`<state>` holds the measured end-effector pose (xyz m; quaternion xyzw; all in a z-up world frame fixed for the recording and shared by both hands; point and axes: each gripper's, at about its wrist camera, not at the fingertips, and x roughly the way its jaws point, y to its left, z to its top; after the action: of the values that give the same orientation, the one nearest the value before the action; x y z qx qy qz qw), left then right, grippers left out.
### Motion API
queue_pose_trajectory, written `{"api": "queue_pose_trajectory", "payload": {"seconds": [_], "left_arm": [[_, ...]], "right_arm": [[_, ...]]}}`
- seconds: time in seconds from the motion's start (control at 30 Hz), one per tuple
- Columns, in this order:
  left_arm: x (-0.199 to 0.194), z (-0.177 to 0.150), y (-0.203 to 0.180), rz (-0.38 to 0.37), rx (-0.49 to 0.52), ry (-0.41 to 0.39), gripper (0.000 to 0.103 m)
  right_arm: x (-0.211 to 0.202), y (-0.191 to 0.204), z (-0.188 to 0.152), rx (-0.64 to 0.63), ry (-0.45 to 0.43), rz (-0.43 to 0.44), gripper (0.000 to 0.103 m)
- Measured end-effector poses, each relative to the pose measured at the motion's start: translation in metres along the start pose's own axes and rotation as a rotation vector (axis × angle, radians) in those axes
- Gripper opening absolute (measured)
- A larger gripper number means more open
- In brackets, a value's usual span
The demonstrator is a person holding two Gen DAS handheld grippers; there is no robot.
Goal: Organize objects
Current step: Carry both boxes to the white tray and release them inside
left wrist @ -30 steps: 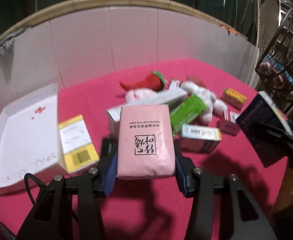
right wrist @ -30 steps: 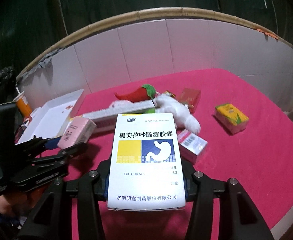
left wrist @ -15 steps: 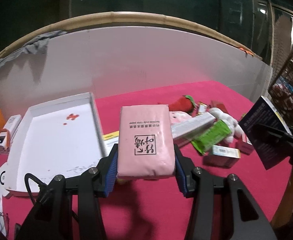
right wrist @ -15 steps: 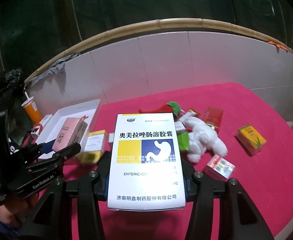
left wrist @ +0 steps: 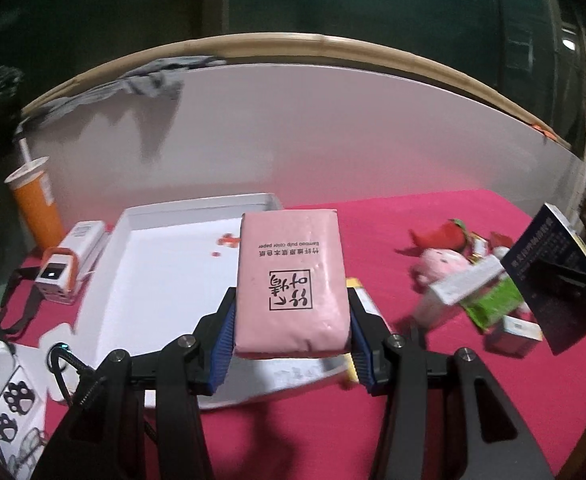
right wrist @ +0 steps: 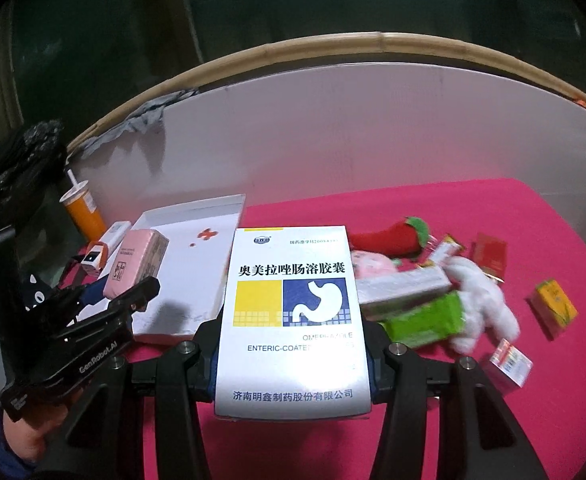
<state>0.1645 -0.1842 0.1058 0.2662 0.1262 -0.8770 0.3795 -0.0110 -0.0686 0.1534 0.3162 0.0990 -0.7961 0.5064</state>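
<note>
My left gripper [left wrist: 291, 344] is shut on a pink tissue pack [left wrist: 291, 284] and holds it over the near right part of the open white box [left wrist: 165, 280]. In the right wrist view the left gripper [right wrist: 109, 304] and its pink pack [right wrist: 137, 264] show at the left, beside the white box [right wrist: 197, 256]. My right gripper [right wrist: 291, 364] is shut on a white medicine box [right wrist: 291, 320] with a yellow and blue stomach label, held above the red table. That box shows dark at the right edge of the left wrist view [left wrist: 549, 268].
A pile lies on the red cloth [right wrist: 453, 420]: red chili plush [right wrist: 389, 236], pink plush [left wrist: 441, 264], white plush [right wrist: 481, 308], green pack [right wrist: 425, 320], several small boxes. An orange cup [left wrist: 37, 204] and a white device [left wrist: 69, 260] stand left of the white box. A white wall runs behind.
Both grippers swung left with their loads. The white box came to the centre of the left view under the pink pack. The pile shifted right in both views.
</note>
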Motion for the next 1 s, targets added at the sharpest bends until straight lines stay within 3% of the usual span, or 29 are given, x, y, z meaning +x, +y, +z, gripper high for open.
{"api": "queue_pose_trajectory", "payload": {"seconds": [0.3, 0.53, 0.73, 1.0], "left_arm": [[0.004, 0.003, 0.052, 0.078, -0.054, -0.011, 0.049], [0.031, 0.011, 0.088, 0.132, -0.102, 0.015, 0.049], [0.064, 0.000, 0.116, 0.125, -0.184, 0.106, 0.049], [0.076, -0.009, 0.134, 0.103, -0.246, 0.143, 0.049]], "right_arm": [[0.031, 0.051, 0.017, -0.056, 0.040, 0.050, 0.054], [0.063, 0.090, 0.025, -0.070, 0.088, 0.078, 0.054], [0.108, 0.123, 0.023, -0.104, 0.160, 0.099, 0.054], [0.158, 0.147, 0.008, -0.142, 0.244, 0.078, 0.055]]}}
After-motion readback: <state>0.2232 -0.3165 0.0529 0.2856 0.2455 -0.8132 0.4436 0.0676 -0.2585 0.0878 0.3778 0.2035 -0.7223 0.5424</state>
